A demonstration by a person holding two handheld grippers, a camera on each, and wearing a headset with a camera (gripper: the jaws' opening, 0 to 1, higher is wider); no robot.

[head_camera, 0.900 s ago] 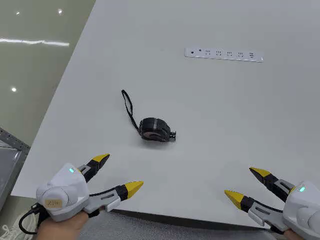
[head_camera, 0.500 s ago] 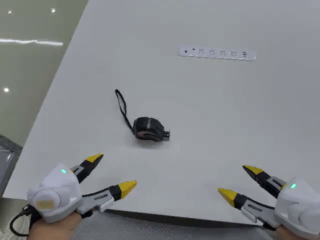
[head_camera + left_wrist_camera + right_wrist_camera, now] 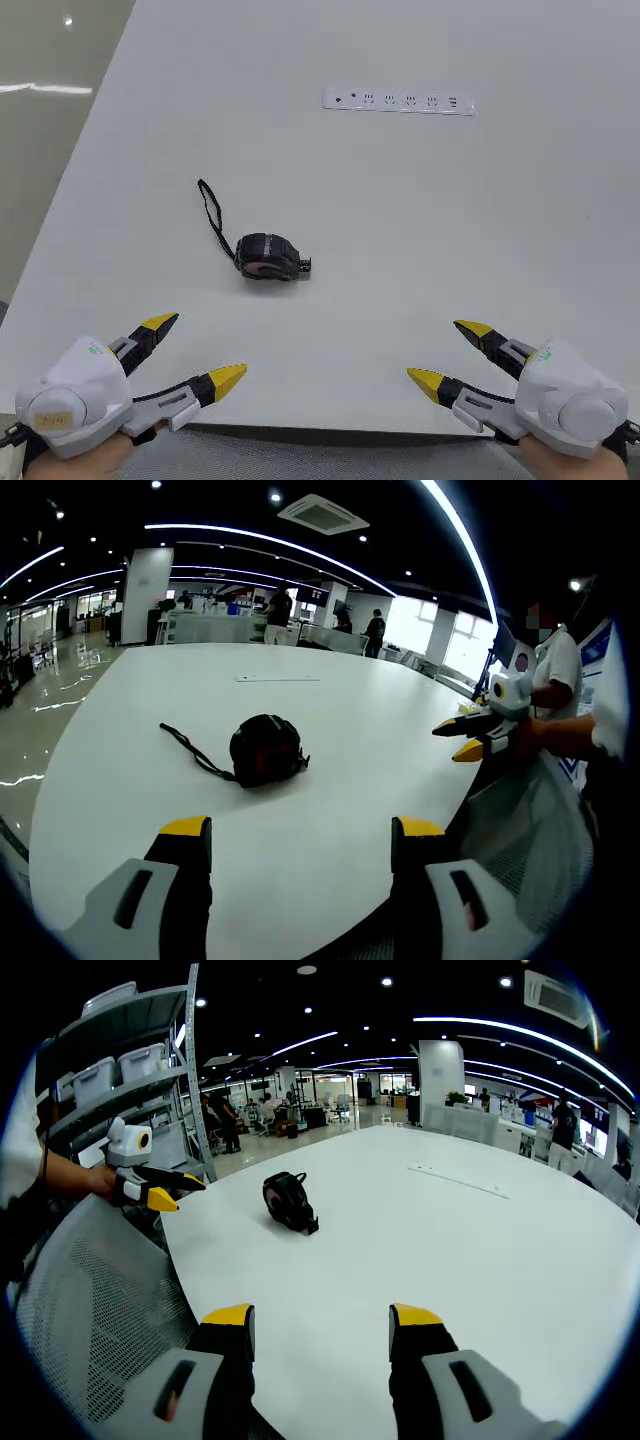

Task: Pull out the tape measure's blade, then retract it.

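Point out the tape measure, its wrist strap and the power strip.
tape measure [image 3: 268,257], head view, middle of its case.
wrist strap [image 3: 213,216], head view, along the loop.
power strip [image 3: 398,100], head view, centre of its top.

Clearances around the tape measure [image 3: 268,257], as I read them. Bare counter [image 3: 430,230] lies on every side of the tape measure, and I see nothing across the path to it from the near edge. Its strap [image 3: 212,212] trails off its left end toward the far left, the one thing lying in a left-side approach. A power strip [image 3: 398,100] lies flat well beyond the tape measure, to the right. The left gripper [image 3: 204,345] and right gripper [image 3: 437,350] hover nearer than the tape measure, jaws spread, with bare counter between them. A grey mesh panel [image 3: 300,462] stands at the counter's near edge.
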